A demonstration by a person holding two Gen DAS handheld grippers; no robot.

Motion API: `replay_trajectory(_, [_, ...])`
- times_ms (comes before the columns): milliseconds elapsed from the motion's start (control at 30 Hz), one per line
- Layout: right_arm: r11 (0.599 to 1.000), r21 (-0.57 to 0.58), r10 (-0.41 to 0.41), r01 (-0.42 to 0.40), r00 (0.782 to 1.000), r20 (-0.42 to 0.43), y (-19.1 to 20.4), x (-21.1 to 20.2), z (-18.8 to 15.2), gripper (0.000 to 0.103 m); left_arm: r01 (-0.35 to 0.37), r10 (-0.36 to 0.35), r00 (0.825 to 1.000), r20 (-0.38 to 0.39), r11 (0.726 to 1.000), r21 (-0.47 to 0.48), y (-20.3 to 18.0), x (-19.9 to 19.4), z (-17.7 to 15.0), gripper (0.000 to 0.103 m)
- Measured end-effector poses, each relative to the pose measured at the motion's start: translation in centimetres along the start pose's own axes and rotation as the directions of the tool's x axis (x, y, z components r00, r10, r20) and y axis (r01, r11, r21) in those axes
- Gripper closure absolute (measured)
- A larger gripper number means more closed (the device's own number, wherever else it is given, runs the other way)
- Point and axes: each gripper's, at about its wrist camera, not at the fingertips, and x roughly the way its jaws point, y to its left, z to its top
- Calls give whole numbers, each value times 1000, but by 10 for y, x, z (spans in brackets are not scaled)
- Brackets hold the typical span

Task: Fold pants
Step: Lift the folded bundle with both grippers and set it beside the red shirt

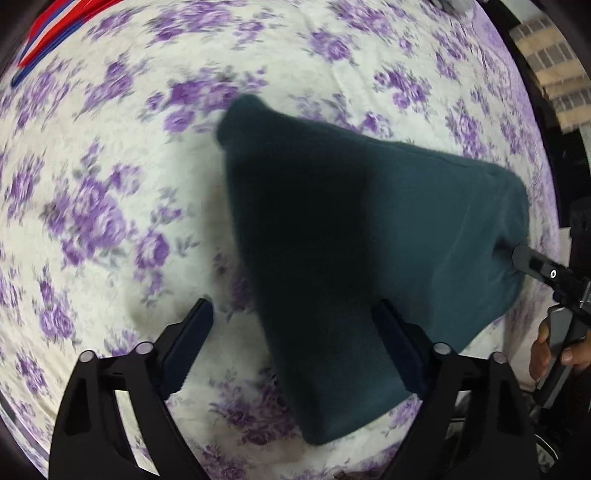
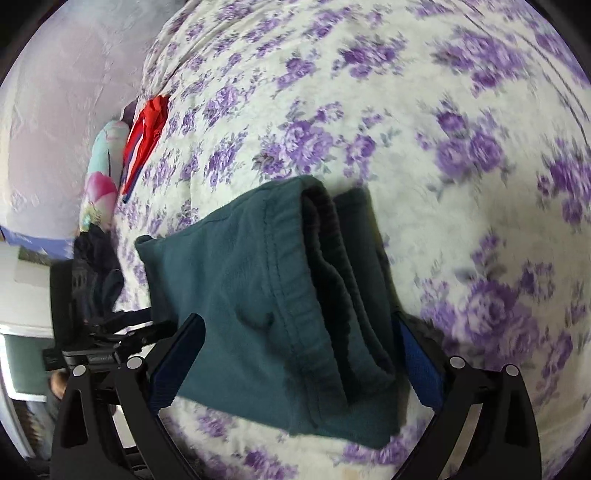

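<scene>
The dark teal fleece pants [image 1: 369, 240] lie folded into a thick bundle on the floral bedsheet [image 1: 110, 184]. My left gripper [image 1: 293, 325] is open, its fingers spread to either side of the bundle's near end. My right gripper [image 2: 299, 332] is open too, its fingers wide on both sides of the pants [image 2: 258, 295], whose elastic waistband [image 2: 321, 280] faces the right wrist camera. From the left wrist view the right gripper's finger [image 1: 532, 262] touches the bundle's right edge.
A red, white and blue cloth [image 1: 55, 29] lies at the bed's far corner; it also shows in the right wrist view [image 2: 144, 136] beside a floral pillow [image 2: 99, 177]. A dark garment [image 2: 96, 266] lies at the bed's left edge. A window [image 1: 554, 74] is at the right.
</scene>
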Motion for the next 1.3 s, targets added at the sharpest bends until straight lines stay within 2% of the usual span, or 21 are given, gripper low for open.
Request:
replay_trajectory(100, [1000, -10, 21, -21, 1000, 0, -2, -6, -5, 4, 54, -54, 999, 6, 998, -11, 7, -4, -2, 25])
replay_trajectory(200, [999, -40, 29, -29, 1000, 4, -2, -6, -11, 7, 38, -38, 999, -3, 999, -1, 8, 3, 0, 29])
replay_trajectory(300, [999, -21, 38, -38, 999, 25, -2, -2, -11, 11, 34, -34, 999, 4, 999, -4, 1, 0, 6, 32])
replay_trajectory(367, [999, -26, 31, -30, 999, 29, 2, 2, -10, 14, 42, -42, 999, 9, 999, 7, -3, -3, 12, 48])
replay_trajectory(467, [999, -37, -1, 2, 999, 38, 7, 6, -10, 30, 34, -34, 999, 2, 999, 12, -12, -7, 18, 53])
replay_trajectory(500, [1000, -29, -2, 3, 999, 41, 6, 6, -10, 44, 32, -32, 999, 5, 999, 10, -16, -7, 18, 54])
replay_trajectory(533, [1000, -17, -1, 2, 999, 41, 4, 6, -10, 65, 31, -31, 999, 7, 999, 6, -20, -5, 14, 59])
replay_trajectory(567, [1000, 1, 5, -5, 999, 36, 1, 7, -10, 71, 32, -32, 999, 18, 999, 0, -22, -6, 14, 66])
replay_trajectory(633, [998, 27, 56, -57, 998, 32, -1, 5, -11, 75, 40, -41, 998, 49, 999, 24, -34, -10, 6, 86])
replay_trajectory(667, [997, 22, 75, -76, 996, 37, 1, 2, -11, 75, 13, -16, 997, 74, 999, 39, -38, -13, 3, 91])
replay_trajectory(700, [996, 13, 93, -93, 995, 41, 4, -1, -11, 75, -6, 1, 995, 99, 998, 59, -41, -17, 1, 92])
replay_trajectory(767, [991, -20, 131, -130, 990, 44, 13, -9, -9, 76, 19, -26, 990, 141, 998, 56, -42, -29, -4, 94])
replay_trajectory(867, [986, -81, 148, -144, 988, 44, 36, -18, -1, 76, 92, -98, 974, 206, 995, 39, -36, -54, -7, 95])
replay_trajectory(900, [984, -104, 151, -146, 987, 44, 44, -20, 3, 76, 88, -95, 967, 236, 995, 38, -34, -65, -7, 95])
replay_trajectory(967, [974, -164, 169, -159, 985, 45, 68, -23, 13, 76, 60, -70, 954, 293, 997, 41, -29, -87, -5, 95])
replay_trajectory(1100, [941, -290, 196, -172, 979, 56, 123, -20, 43, 76, 26, -20, 909, 416, 1000, -9, 1, -138, 5, 95])
replay_trajectory(1200, [909, -369, 234, -193, 970, 69, 168, -15, 76, 76, -4, 33, 880, 474, 998, -63, 35, -167, 12, 95])
replay_trajectory(1300, [878, -435, 256, -201, 964, 70, 207, -1, 105, 76, -14, 71, 864, 499, 993, -116, 65, -179, 22, 95])
